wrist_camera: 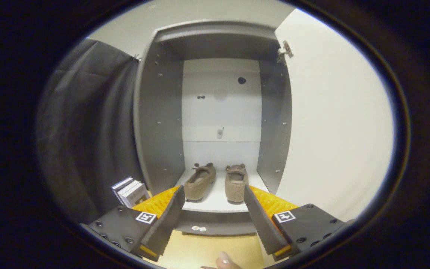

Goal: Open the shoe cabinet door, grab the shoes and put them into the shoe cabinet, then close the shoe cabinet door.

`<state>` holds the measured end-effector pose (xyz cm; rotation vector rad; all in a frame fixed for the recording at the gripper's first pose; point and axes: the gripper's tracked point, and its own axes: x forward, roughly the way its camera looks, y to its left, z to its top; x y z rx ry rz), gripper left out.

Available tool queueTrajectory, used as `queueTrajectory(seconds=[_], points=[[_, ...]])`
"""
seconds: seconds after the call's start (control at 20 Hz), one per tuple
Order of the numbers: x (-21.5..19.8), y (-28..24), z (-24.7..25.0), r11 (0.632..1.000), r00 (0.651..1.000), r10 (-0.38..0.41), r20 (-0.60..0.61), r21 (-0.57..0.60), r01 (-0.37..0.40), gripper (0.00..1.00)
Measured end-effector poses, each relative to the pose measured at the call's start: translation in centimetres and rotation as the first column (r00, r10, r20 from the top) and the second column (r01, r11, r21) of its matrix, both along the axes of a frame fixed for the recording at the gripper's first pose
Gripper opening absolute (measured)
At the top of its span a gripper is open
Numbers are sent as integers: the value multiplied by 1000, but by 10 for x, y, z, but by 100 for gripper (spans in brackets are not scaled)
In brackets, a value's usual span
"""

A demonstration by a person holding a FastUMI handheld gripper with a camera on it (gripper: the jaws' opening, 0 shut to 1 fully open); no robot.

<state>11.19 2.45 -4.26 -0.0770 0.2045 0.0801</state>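
Observation:
The shoe cabinet (161, 123) stands straight ahead with its door (334, 123) swung wide to the right. Two brown fuzzy shoes sit side by side on its white bottom shelf (215, 201): the left shoe (199, 181) angled slightly, the right shoe (236, 182) pointing toward me. My gripper (213, 194) is open, with nothing between its fingers. The fingertips frame the shelf's front edge, short of the shoes, and touch neither of them.
A small stack of white boxes (131, 192) stands on the floor left of the cabinet, against the black cloth wall. The wooden floor (207, 250) lies below the fingers, with a person's fingertip (225, 260) at its near end. A hinge (284, 50) shows at the door's top.

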Motion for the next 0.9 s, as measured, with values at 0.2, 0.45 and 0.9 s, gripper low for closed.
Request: queueTrajectory(seconds=[0.2, 0.45, 0.9], points=[[-64, 0, 23, 1000, 999, -11, 45, 23, 10, 98], [-141, -12, 38, 995, 993, -79, 85, 74, 73, 98], [-235, -81, 53, 970, 971, -229, 72, 102, 221, 98]])
